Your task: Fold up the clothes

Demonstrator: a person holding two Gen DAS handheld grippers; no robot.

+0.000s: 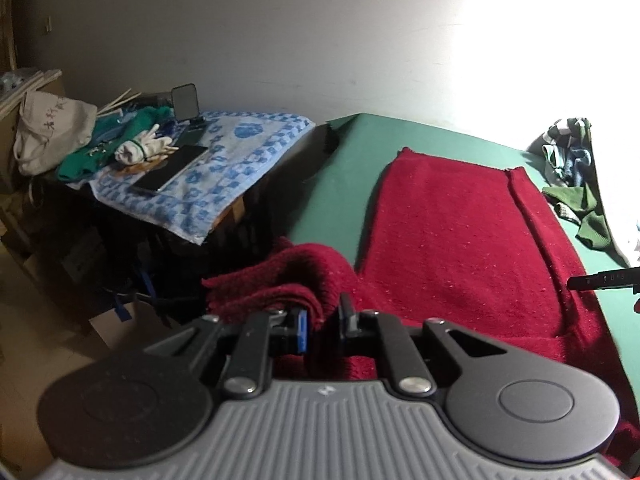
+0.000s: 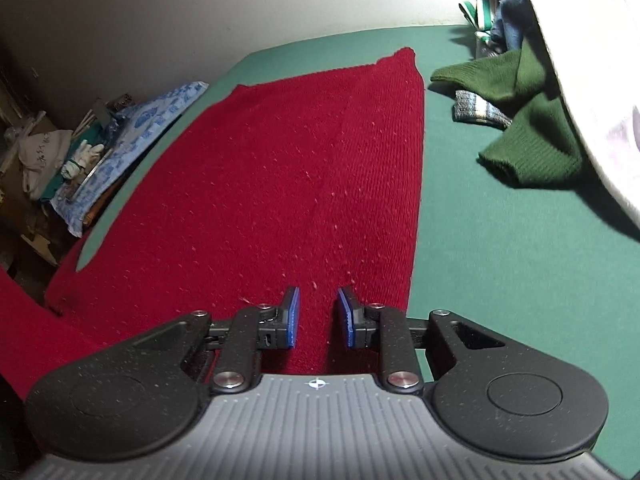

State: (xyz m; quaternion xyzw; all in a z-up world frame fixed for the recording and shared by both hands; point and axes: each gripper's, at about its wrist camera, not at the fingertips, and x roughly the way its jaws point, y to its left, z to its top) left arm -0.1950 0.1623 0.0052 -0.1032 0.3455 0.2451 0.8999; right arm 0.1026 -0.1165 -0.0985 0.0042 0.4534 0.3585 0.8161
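Both views are taken from low, close above the green tabletop [image 1: 352,148], looking forward along the jaws toward the pale wall [image 1: 320,40]. The left wrist view is set at the tabletop's left edge. The red knit [image 2: 280,160], blue patterned towel [image 1: 208,176] and green garment pile [image 2: 520,120] are shared.

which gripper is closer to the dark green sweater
Right. The right gripper hovers open over the red knit's right side, toward the dark green sweater; the left gripper grips its far edge.

A plain pale wall [image 1: 320,40], brightly lit at right, rises behind a cluttered side table [image 1: 240,204].
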